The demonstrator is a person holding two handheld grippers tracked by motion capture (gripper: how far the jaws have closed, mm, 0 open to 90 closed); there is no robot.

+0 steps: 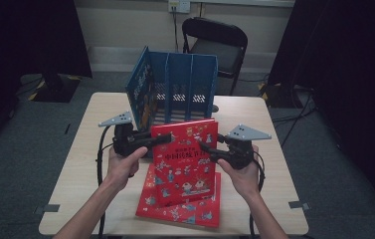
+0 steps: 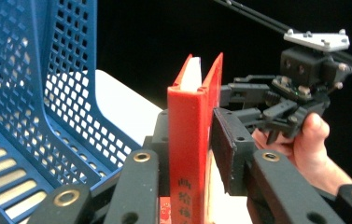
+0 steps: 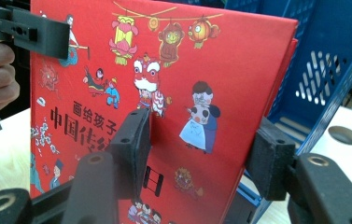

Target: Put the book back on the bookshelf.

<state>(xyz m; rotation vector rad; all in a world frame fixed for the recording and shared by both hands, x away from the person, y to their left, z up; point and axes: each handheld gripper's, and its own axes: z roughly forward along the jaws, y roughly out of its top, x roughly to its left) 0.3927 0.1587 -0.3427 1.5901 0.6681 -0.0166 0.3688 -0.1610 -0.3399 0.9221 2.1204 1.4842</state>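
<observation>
The red book (image 1: 185, 154) stands lifted and tilted above the table (image 1: 83, 164), just in front of the blue file rack (image 1: 180, 84); its cover with cartoon figures and Chinese characters faces the person, and its top edge leans toward the rack. A second red book (image 1: 195, 211) lies flat on the table under it, also in front of the rack and nearer to the person.

The left gripper (image 1: 162, 138) comes to the book from the left side, near the front corner of the rack; in the left gripper view the spine of the book (image 2: 187, 149) stands upright between the two black jaws. One pad lies against the back cover and the other pad (image 2: 225, 149) lies against the front cover, so these jaws are closed on the spine edge and hold it; the opening is narrow, about the thickness of the book.

The right gripper (image 1: 206, 148) comes from the right side, a little in front of the rack; in the right gripper view the free edge of the book (image 3: 164, 84) is between the jaws. One pad (image 3: 134, 149) is in front of the cover and the other pad (image 3: 269, 156) is behind the edge, beside the blue wall of the rack (image 3: 332, 60); the jaws stand about half open, and I cannot tell if the pads really press on the book.

Both hands of the person (image 1: 125, 167) are under the grippers, in front of the rack.
</observation>
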